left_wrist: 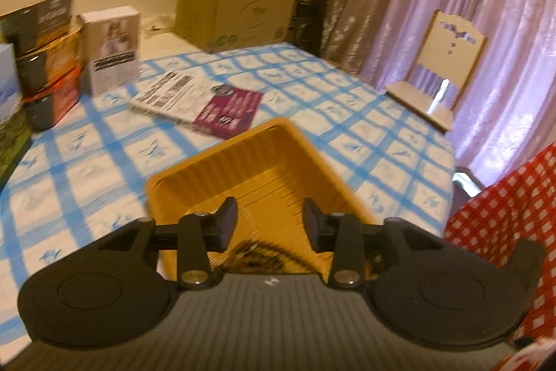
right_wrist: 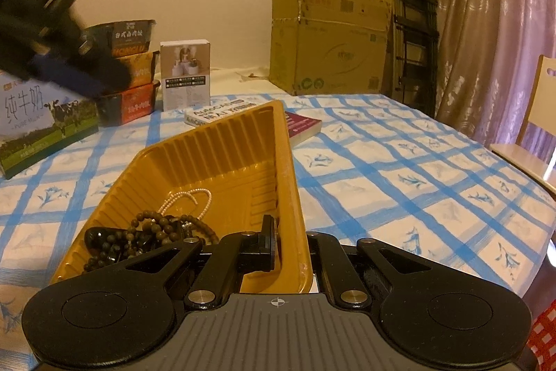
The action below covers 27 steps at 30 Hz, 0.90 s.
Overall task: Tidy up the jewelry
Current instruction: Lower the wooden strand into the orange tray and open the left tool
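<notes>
checked table (right_wrist: 399, 162) bears tray (right_wrist: 222, 145), book (right_wrist: 302, 127).

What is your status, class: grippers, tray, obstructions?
Left hand-held gripper open above ribbed yellow plastic tray. Right hand-held gripper clamped on tray's side wall. Brown bead bracelets and white pearl strand inside. Nothing blocking.

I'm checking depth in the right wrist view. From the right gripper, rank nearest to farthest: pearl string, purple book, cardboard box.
1. Pearl string, in the yellow tray, just ahead-left of the right gripper.
2. Purple book, beyond the tray.
3. Cardboard box, by the wall.
</notes>
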Each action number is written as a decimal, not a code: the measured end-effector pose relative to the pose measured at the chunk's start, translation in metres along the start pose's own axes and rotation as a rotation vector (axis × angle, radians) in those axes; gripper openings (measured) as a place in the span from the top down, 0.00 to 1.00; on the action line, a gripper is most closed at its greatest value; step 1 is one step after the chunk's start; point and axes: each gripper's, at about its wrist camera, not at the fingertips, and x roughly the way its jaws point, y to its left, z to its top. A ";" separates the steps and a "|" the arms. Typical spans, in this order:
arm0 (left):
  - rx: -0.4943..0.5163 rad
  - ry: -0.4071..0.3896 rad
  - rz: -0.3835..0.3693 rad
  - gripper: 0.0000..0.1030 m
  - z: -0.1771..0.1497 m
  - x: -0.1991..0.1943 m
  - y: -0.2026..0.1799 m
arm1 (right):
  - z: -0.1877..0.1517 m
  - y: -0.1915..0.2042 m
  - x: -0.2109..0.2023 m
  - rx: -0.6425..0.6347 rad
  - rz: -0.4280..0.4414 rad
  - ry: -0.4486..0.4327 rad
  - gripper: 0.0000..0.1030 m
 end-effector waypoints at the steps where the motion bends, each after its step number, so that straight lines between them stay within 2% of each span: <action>1: -0.009 0.006 0.014 0.63 -0.005 -0.002 0.004 | 0.000 0.000 0.000 0.000 -0.001 0.001 0.95; 6: -0.045 0.029 0.100 0.55 -0.031 -0.015 0.027 | 0.000 -0.001 0.001 0.009 0.000 0.006 0.95; 9: -0.061 0.043 0.158 0.55 -0.048 -0.024 0.040 | 0.000 -0.001 0.001 0.012 -0.001 0.006 0.95; 19: -0.197 0.063 0.261 0.54 -0.088 -0.053 0.081 | 0.004 0.001 0.013 0.047 0.015 0.008 0.95; 27: -0.236 0.067 0.320 0.52 -0.102 -0.059 0.097 | 0.013 0.007 0.040 0.144 0.055 0.041 0.95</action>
